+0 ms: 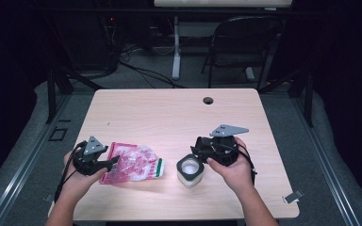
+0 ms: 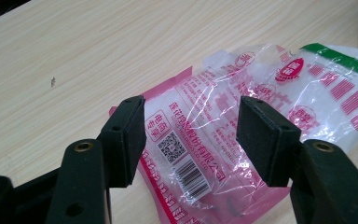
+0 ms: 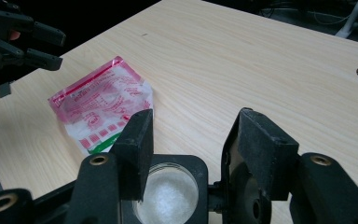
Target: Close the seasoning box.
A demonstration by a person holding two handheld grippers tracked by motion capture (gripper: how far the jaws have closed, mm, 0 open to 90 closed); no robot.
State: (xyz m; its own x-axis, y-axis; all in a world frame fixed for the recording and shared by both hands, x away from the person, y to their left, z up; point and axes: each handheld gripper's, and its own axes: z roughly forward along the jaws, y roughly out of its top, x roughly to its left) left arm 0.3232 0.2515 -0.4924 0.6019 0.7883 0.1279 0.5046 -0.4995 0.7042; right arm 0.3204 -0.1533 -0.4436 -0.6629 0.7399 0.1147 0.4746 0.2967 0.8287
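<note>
High view, left tongs [image 1: 114, 163]: jaws apart, gripping nothing, at the near left end of the bag.
Right tongs [image 3: 191, 140]: open, pads clear of the container's flipped-back lid.
Container [image 1: 190, 171]: square, white, with white powder inside, near right on the desk [image 1: 169, 113].
Bag [image 2: 242, 126]: pink and clear plastic, flat, just left of the container.
Chair [image 1: 240, 42]: beyond the desk.

Clear crinkly plastic bag [image 2: 242, 112] is showing pink & red print w/ a green strip, black barcode. Small white jar [image 1: 190, 172] is wearing a black rim. Pale wood-grain counter [image 1: 169, 113]; black tongs [image 2: 191, 135].
</note>
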